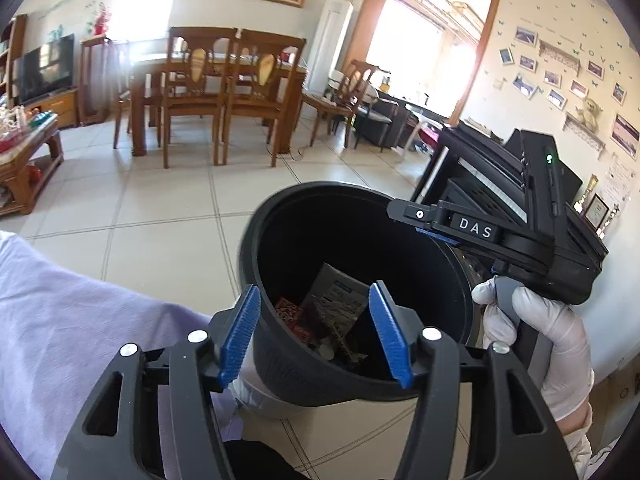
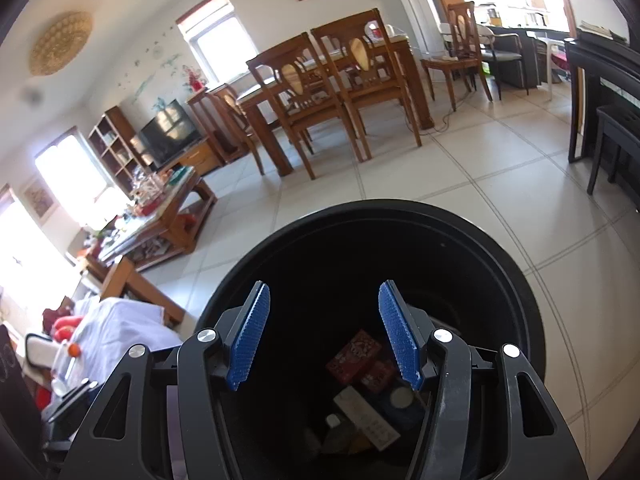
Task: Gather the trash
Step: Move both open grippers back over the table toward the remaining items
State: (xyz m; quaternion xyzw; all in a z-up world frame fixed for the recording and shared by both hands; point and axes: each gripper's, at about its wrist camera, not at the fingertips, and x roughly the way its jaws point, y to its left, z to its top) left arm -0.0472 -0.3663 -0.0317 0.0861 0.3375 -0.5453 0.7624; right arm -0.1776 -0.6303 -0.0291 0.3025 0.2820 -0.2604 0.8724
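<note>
Trash (image 1: pixel 332 312) lying at the bottom of the black bin (image 1: pixel 280 216) on the tiled floor (image 1: pixel 168 208), directly below both grippers. Left gripper (image 1: pixel 316 336) and right gripper (image 2: pixel 324 336) parted, nothing between pads. Risk judged: knocking the near rim, tipping the bin, spilling wrappers across the floor.

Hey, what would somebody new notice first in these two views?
A black trash bin fills the foreground on the tiled floor, with red packets and wrappers at its bottom. Both grippers, left gripper and right gripper, hover over its mouth, jaws apart and empty.
</note>
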